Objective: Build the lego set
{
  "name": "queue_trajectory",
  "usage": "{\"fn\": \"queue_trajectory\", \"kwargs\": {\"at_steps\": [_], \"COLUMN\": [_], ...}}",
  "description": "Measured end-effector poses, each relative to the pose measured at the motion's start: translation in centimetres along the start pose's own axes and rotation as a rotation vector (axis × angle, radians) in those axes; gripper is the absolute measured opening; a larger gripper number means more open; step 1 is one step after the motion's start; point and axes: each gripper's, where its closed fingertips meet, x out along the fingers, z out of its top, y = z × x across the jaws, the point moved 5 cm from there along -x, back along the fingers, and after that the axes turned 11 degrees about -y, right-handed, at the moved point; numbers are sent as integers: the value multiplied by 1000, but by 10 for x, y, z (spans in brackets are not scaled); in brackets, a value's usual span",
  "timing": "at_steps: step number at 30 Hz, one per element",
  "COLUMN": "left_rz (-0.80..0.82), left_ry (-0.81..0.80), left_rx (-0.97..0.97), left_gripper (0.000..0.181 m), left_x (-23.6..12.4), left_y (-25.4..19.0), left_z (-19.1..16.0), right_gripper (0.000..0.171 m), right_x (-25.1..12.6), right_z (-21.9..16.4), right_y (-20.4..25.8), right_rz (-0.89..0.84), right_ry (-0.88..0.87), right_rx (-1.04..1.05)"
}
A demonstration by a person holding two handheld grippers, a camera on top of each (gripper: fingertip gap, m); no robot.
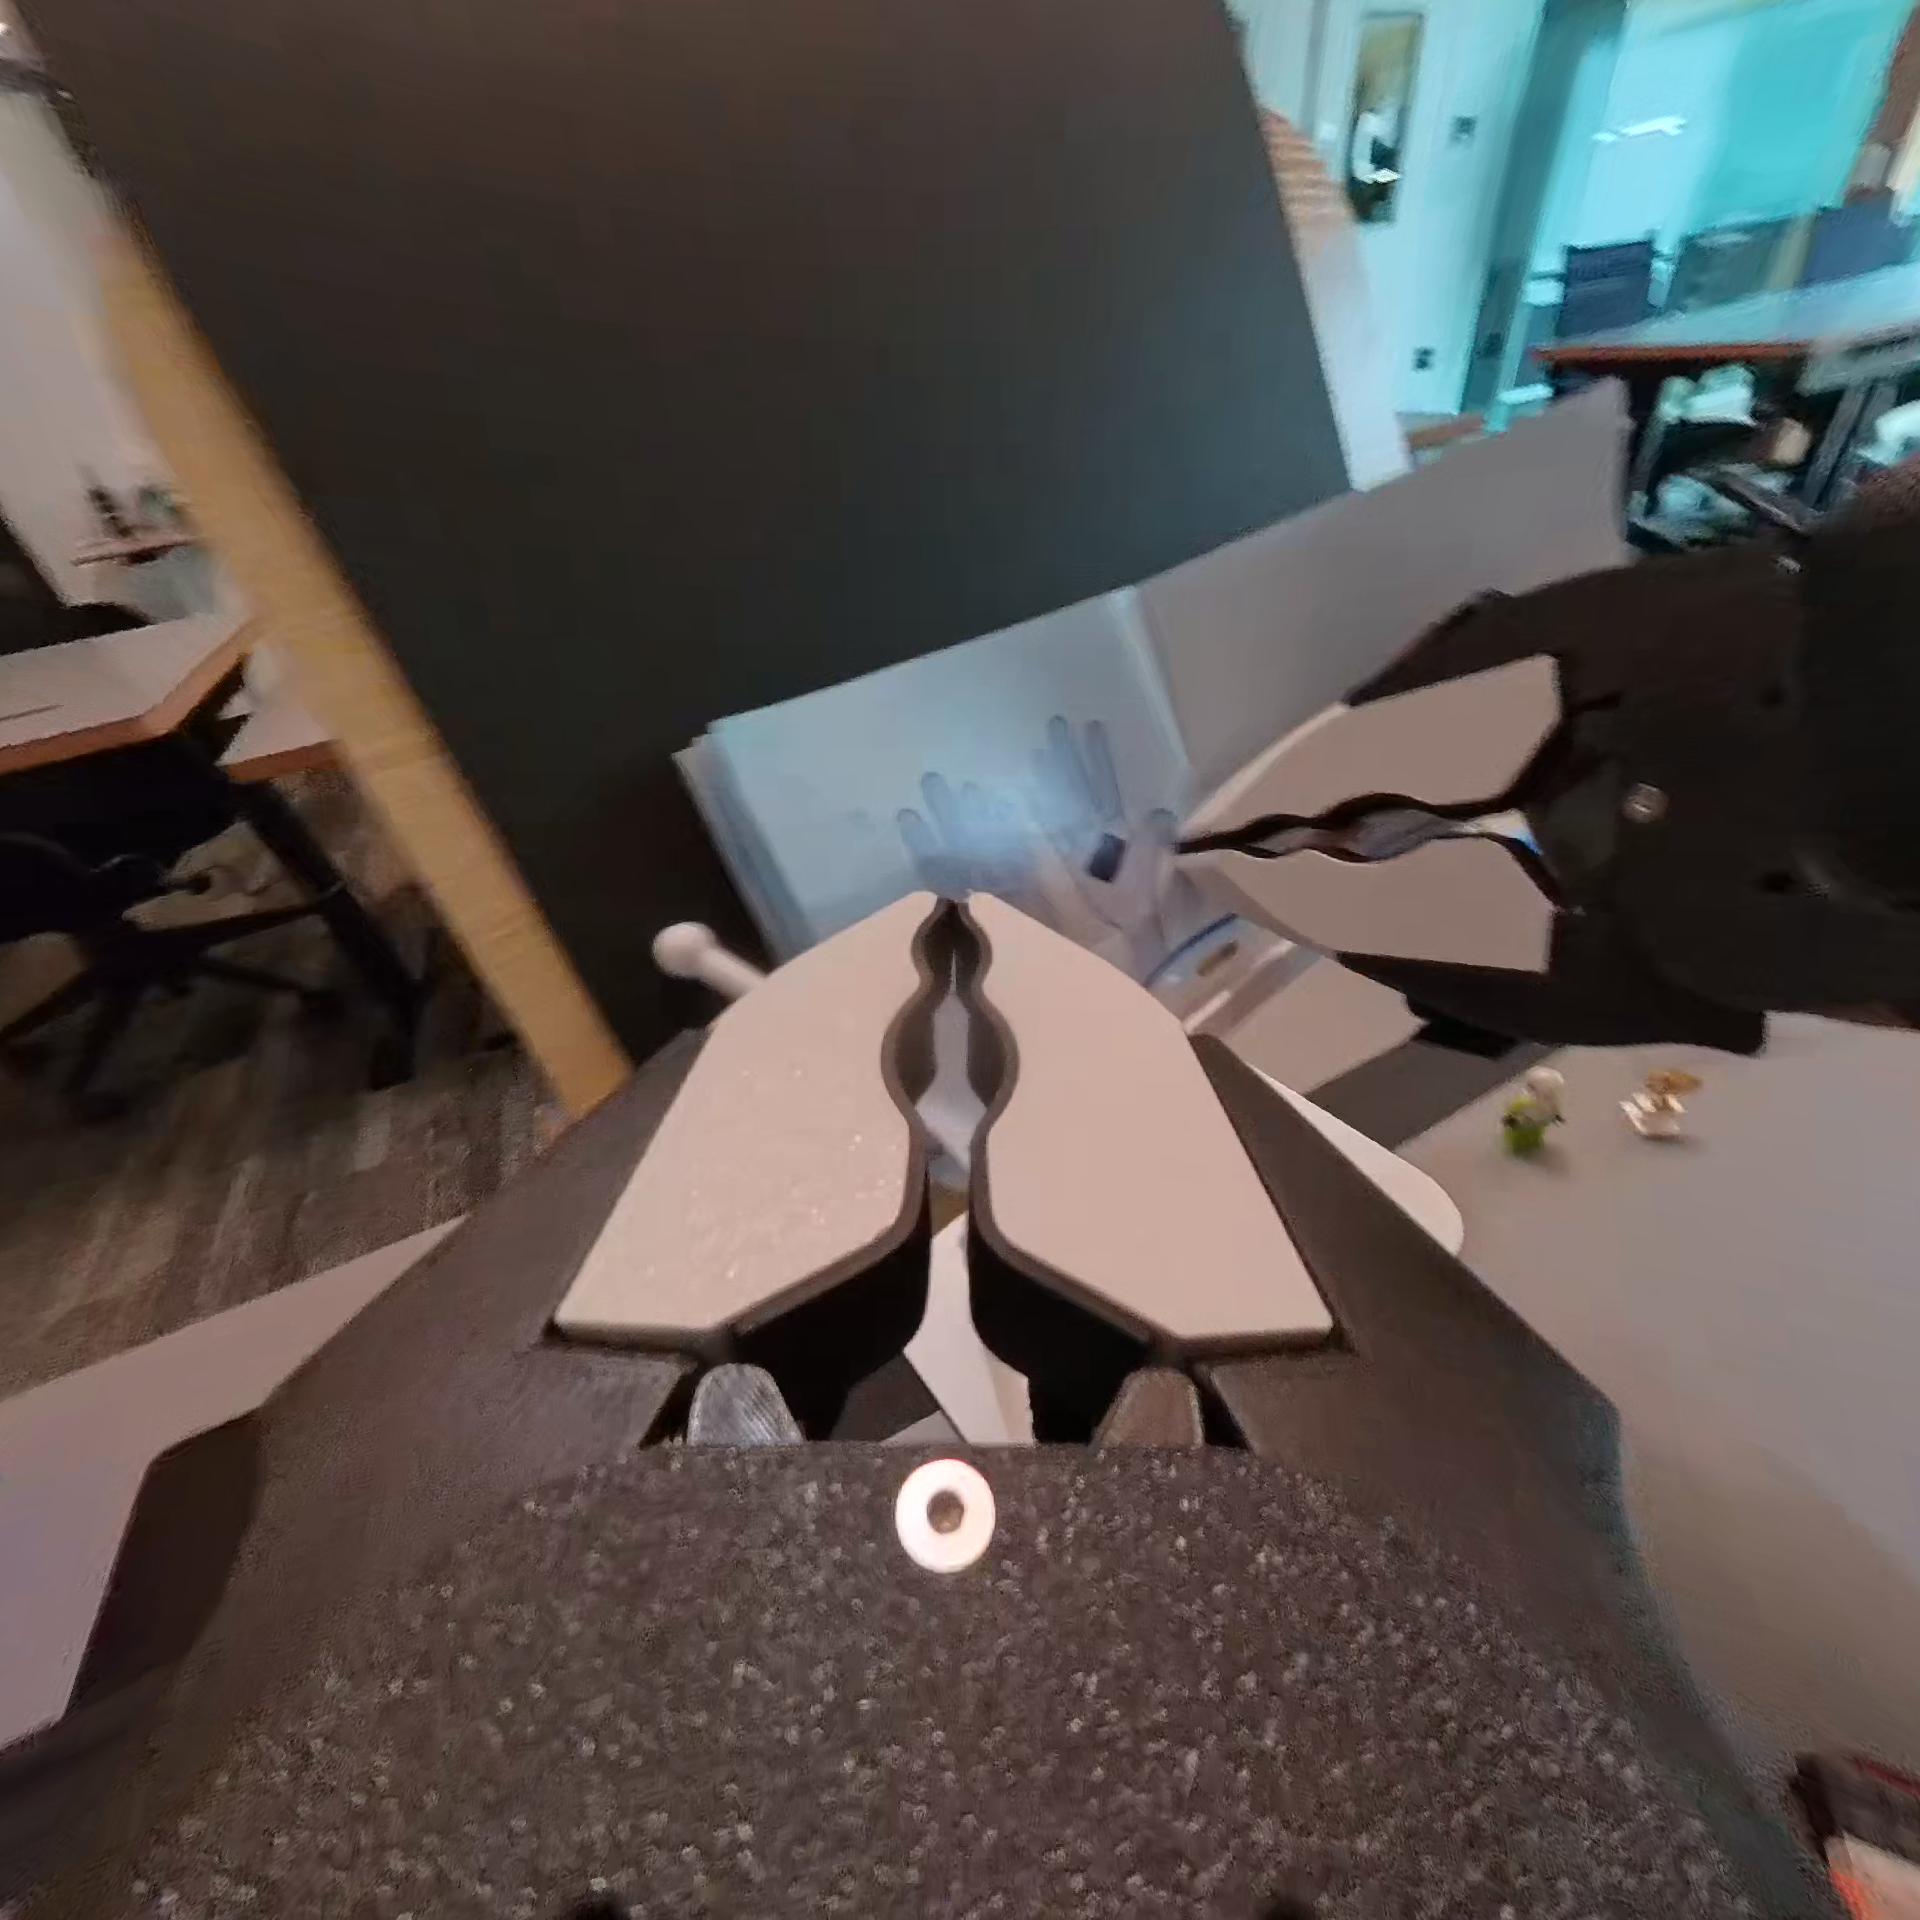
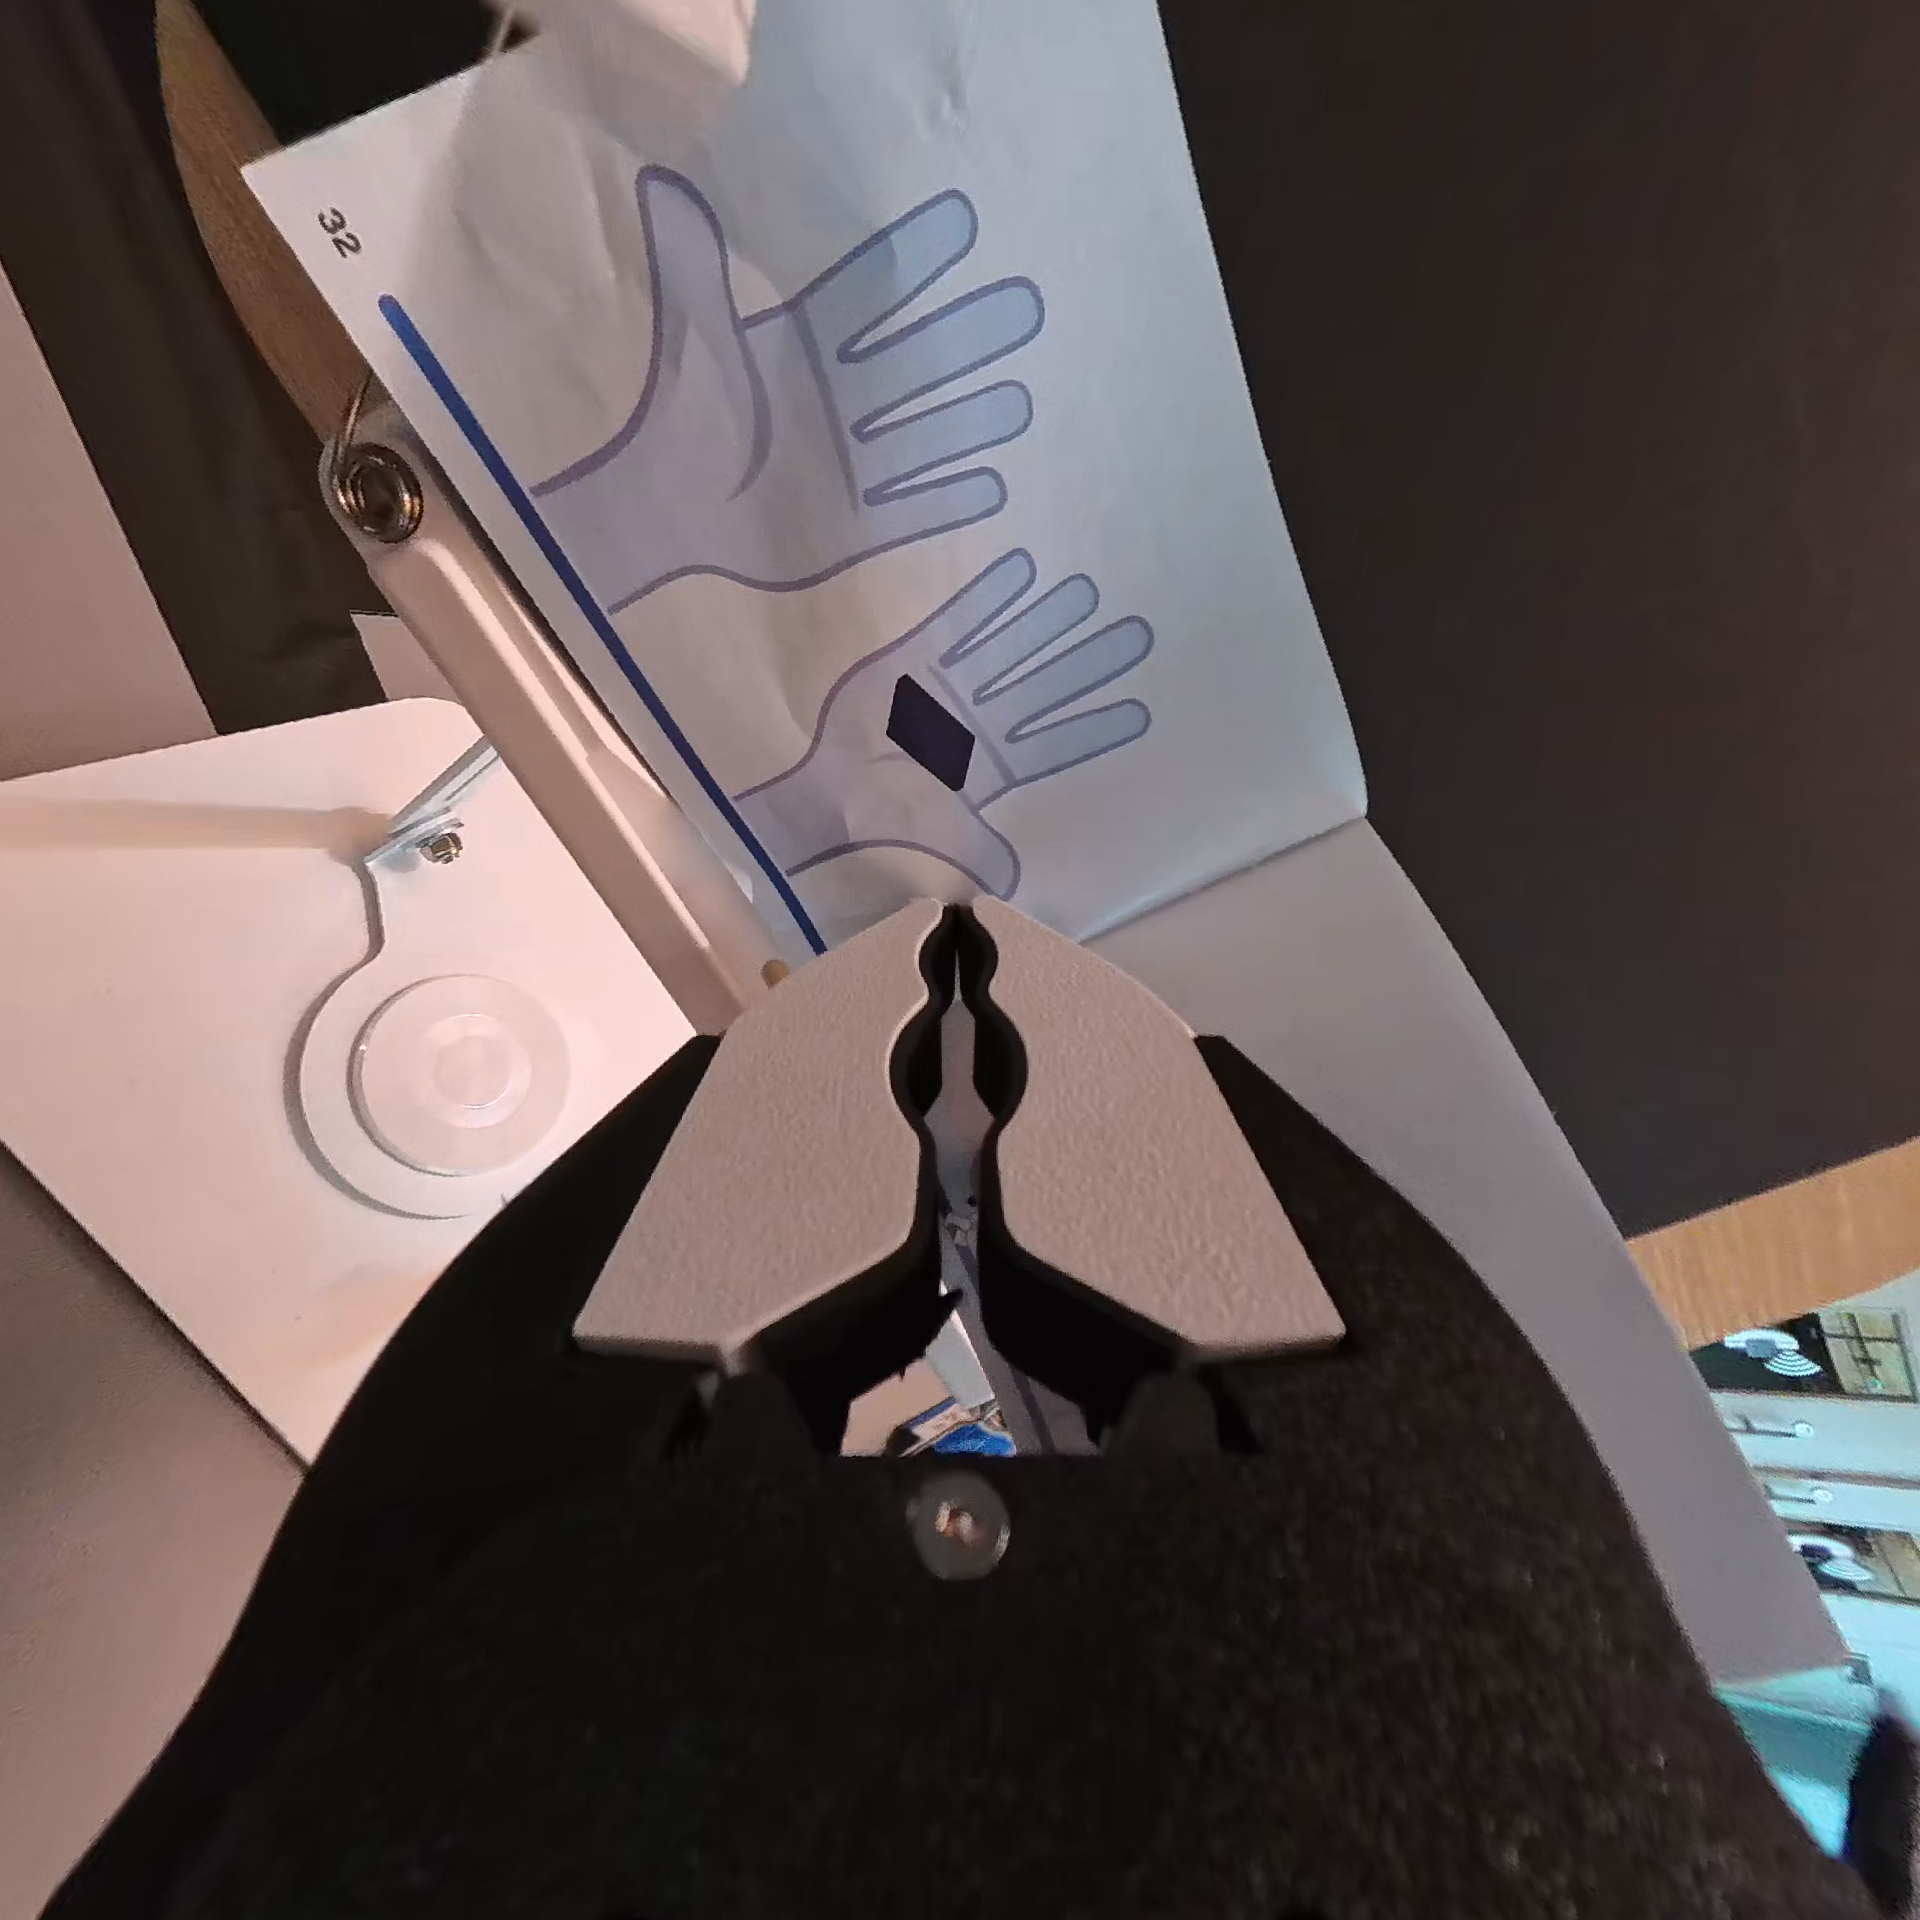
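The left claw (image 1: 951, 914) is seen with its two grey fingers (image 1: 769, 1132) pressed together at the tips; a thin white sheet appears in the wavy gap between them, but whether it is pinched or merely lies behind cannot be told. The right claw (image 2: 958, 914) is likewise closed at the tips, and a pale printed sheet with a blue edge shows through its gap; again a grip on it cannot be confirmed. In the left wrist view the right claw (image 1: 1184, 842) is also seen from the side, coming in from the right, its tips reaching the instruction booklet (image 1: 956, 790).

The instruction booklet (image 2: 831, 499) is propped upright on a white stand (image 2: 208, 935), its open page showing two outlined hands drawn in light blue, with a small dark shape on the lower palm and a blue line along the page edge. A white arm (image 2: 540, 686) with a metal spring (image 2: 372, 488) at its upper end lies across the page edge.

Of the lego set, a small minifigure (image 1: 1532, 1112) with a green body and white head is seen standing on the grey table (image 1: 1662, 1351), to the right of the stand. Just beside it, apart, lies a small cluster of pale and gold pieces (image 1: 1657, 1107). Both are well apart from the claws. A dark backdrop panel (image 1: 675, 364) stands behind the booklet.
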Motion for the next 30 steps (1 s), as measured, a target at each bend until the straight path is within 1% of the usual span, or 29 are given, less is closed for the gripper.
{"fn": "queue_trajectory", "kwargs": {"at_steps": [2,3,5,8,10,11,13,15,17,20,23,25,27,30], "left_rz": [67,76,75,66,47,21,-36,-86,-71,-30,-36,-52,-55,-63], "left_ry": [-3,2,23,61,69,76,97,79,65,53,22,0,-22,-24], "left_rx": [-73,-134,-238,-291,-328,-338,-336,-360,-380,-423,-488,-570,-624,-627], "left_gripper": [0,0,7,12,17,17,21,25,21,5,4,3,7,14], "left_x": [-9,-13,-16,-12,-8,-5,-1,1,1,4,4,4,2,3], "left_y": [11,14,17,22,25,24,18,13,15,21,21,22,25,27], "left_z": [-3,-9,-22,-33,-30,-28,-26,-23,-24,-27,-29,-29,-29,-28], "right_gripper": [0,0,0,0,0,0,0,0,2,4,7,8,9,11], "right_x": [-1,-1,-1,0,1,1,2,2,2,2,3,3,3,1], "right_z": [1,1,2,4,5,5,6,7,7,10,12,12,11,4], "right_y": [1,2,3,7,9,10,11,11,10,10,10,10,9,4], "right_rz": [-4,-9,-20,-20,-15,-16,-17,-14,-8,8,13,13,13,10], "right_ry": [5,7,19,30,34,38,45,51,53,45,33,33,37,52], "right_rx": [-1,-10,-44,-88,-101,-109,-123,-122,-107,-102,-124,-123,-133,-177]}}
